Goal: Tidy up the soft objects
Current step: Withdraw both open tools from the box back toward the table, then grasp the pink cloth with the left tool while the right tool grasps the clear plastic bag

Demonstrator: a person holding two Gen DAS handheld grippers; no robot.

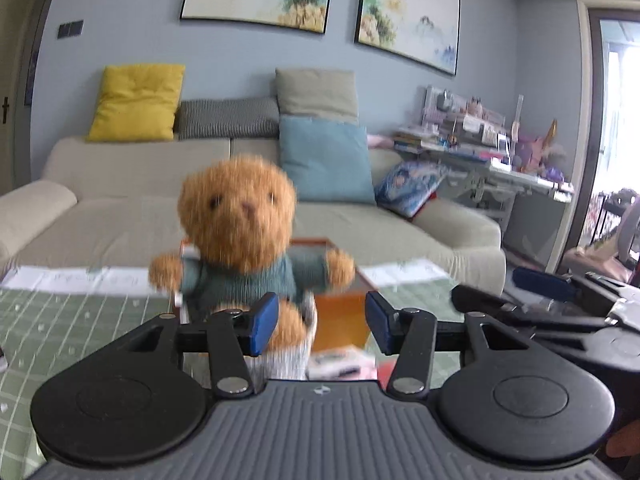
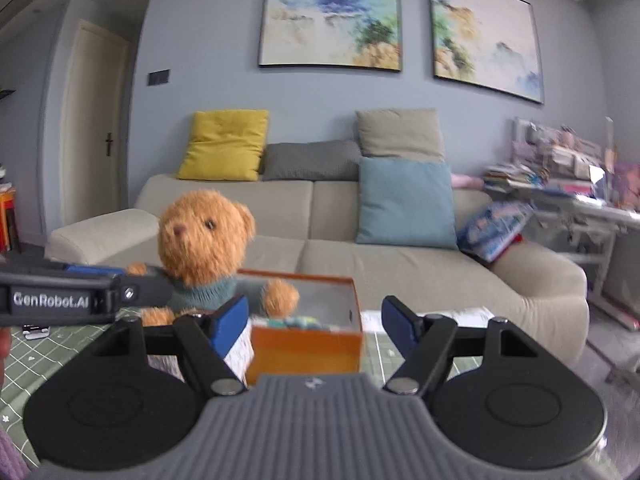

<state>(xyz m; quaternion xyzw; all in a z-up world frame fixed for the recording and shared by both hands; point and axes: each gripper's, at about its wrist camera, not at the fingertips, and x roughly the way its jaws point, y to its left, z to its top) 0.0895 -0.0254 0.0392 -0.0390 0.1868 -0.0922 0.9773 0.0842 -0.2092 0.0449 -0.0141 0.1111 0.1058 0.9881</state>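
Note:
A brown teddy bear (image 1: 238, 216) in a teal sweater sits upright in a small white fabric basket (image 1: 286, 358) on the green gridded table. It also shows in the right wrist view (image 2: 200, 236). My left gripper (image 1: 322, 322) is open and empty, its left pad just in front of the bear's leg. My right gripper (image 2: 314, 326) is open and empty, facing an orange box (image 2: 308, 344). The left gripper's arm (image 2: 60, 298) crosses in front of the bear in the right wrist view.
The orange box (image 1: 340, 316) stands just right of the bear, with small items inside. A beige sofa (image 2: 360, 256) with yellow, grey and blue cushions is behind the table. A cluttered white desk (image 2: 580, 200) stands at the right. White papers (image 1: 72, 280) lie at the table's far edge.

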